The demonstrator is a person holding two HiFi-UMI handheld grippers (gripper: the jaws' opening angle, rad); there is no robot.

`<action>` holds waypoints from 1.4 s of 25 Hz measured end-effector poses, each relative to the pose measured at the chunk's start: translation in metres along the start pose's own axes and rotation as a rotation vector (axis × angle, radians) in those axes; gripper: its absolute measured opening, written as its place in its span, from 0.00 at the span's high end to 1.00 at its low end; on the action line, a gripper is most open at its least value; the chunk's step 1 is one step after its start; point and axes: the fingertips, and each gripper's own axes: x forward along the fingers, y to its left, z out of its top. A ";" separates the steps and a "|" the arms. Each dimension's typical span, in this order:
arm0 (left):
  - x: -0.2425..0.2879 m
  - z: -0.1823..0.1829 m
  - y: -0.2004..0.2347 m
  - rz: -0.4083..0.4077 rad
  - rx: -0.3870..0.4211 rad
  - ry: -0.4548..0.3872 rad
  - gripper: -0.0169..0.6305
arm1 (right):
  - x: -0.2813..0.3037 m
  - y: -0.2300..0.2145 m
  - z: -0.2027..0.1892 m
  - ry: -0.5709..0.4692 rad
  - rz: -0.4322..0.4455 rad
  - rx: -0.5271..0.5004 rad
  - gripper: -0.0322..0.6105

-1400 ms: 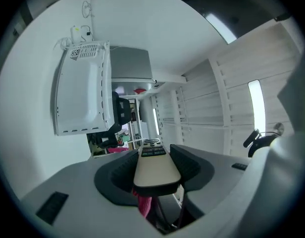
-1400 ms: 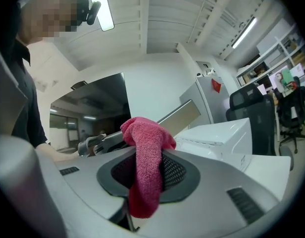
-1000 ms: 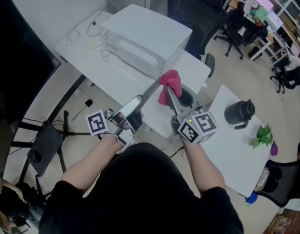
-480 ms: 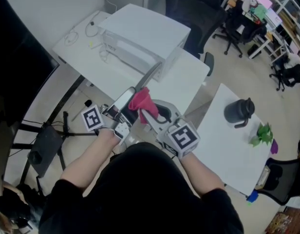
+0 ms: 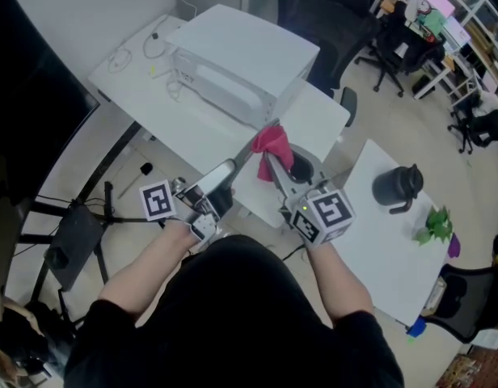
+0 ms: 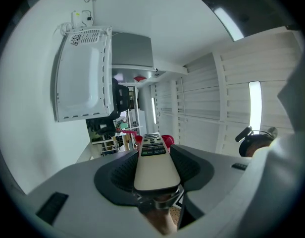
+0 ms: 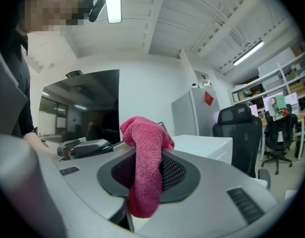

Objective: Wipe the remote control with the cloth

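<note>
Nearest the person, the left gripper [image 5: 223, 176] has its jaws clamped on the near end of the remote control [image 6: 153, 162], which juts forward and slightly upward from the pads. Beside it, the right gripper [image 5: 272, 165] pinches the pink cloth [image 5: 273, 142] between narrowly parted jaws, the cloth's bunched top meeting the remote's far tip. Beyond both, a white appliance [image 5: 241, 63] stands on a white table [image 5: 200, 128].

wall: white [image 5: 87, 6], plain, top left
floor: pale beige [image 5: 411, 128], glossy
counter: white [image 5: 144, 87], carries a white boxy appliance [image 5: 241, 59]
second counter: white [image 5: 378, 257], at right, holds a black jug [image 5: 397, 187] and a green plant [image 5: 436, 226]
chairs: black office chairs [image 5: 334, 14], top
light: ceiling tube [image 7: 113, 3], lit
</note>
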 end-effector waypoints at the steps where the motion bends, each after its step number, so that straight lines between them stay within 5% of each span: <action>1: 0.000 -0.003 0.001 0.000 -0.006 0.013 0.65 | -0.002 -0.005 0.002 -0.007 -0.014 0.004 0.79; 6: -0.001 -0.006 0.003 0.005 0.001 0.031 0.65 | -0.007 -0.008 0.005 -0.020 -0.027 0.007 0.79; 9: -0.007 0.003 0.014 0.064 0.080 0.032 0.65 | -0.016 -0.011 0.006 -0.028 -0.046 0.007 0.79; 14: -0.036 0.029 0.071 0.332 0.351 0.057 0.65 | -0.034 -0.024 -0.025 0.048 -0.098 0.019 0.79; 19: -0.068 0.041 0.145 0.668 0.712 0.220 0.65 | -0.053 -0.024 -0.071 0.155 -0.147 0.066 0.79; 25: -0.092 0.046 0.213 0.909 0.985 0.389 0.65 | -0.065 -0.014 -0.110 0.253 -0.148 0.077 0.79; 35: -0.123 0.049 0.278 1.054 1.046 0.490 0.65 | -0.076 -0.012 -0.126 0.317 -0.170 0.073 0.79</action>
